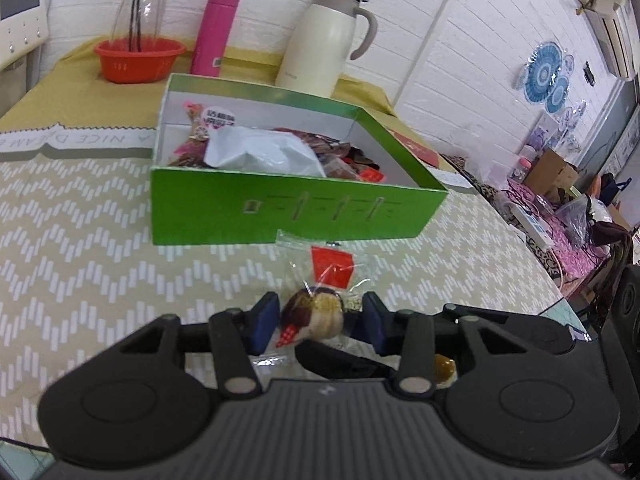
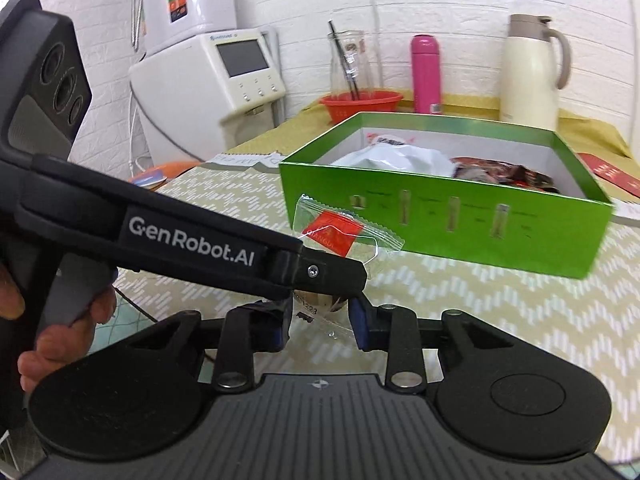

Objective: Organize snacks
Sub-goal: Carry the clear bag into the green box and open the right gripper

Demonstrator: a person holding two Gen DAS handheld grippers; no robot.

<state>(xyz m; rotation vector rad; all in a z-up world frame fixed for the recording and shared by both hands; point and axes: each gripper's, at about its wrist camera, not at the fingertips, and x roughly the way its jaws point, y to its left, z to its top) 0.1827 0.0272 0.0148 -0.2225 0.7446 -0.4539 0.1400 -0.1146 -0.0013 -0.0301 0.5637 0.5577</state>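
The snack packet [image 1: 320, 276] is clear, crinkly plastic film with a glossy red label. The green box [image 1: 280, 216] looks like smooth cardboard — shiny green outside, matt white inside. The tablecloth [image 1: 88, 240] is matt woven cloth. The left gripper [image 1: 318, 322] and right gripper [image 2: 318, 316] are matt black plastic with dull blue pads. Far off, the pink flask [image 1: 214, 30] and cream jug [image 1: 320, 40] have a smooth satin finish — the carafe [image 2: 352, 60] is clear glass, the orange basket [image 1: 138, 60] glossy plastic.
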